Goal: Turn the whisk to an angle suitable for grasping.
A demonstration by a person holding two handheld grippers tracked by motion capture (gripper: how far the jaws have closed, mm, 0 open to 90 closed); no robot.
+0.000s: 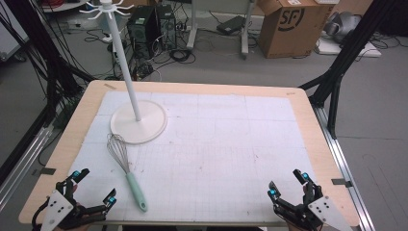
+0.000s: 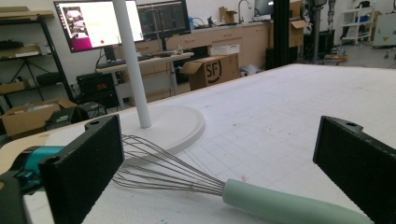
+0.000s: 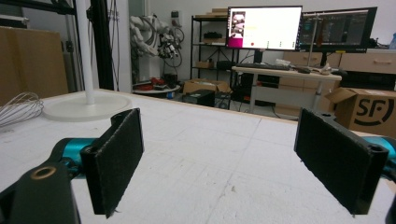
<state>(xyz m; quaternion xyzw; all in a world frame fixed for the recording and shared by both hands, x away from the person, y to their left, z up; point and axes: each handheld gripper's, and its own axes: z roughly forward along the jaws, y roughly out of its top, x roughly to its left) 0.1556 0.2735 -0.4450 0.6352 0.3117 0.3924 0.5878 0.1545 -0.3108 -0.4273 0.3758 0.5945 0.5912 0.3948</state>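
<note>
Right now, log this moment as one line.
left gripper: open, near whisk | right gripper: open, empty | whisk: flat beside stand base

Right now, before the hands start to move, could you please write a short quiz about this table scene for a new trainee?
1. True or false: the left gripper already grips the whisk.
2. Which end of the whisk lies nearer the white stand: A) the wire end, B) the green handle?
3. Fill in: the right gripper has its jaws ____ above the white mat.

Key
1. False: its jaws stand open and apart from the whisk, which lies flat on the mat.
2. A: the wires lie beside the stand's round base, and the handle points toward the person.
3. Open, with nothing between them.
</note>
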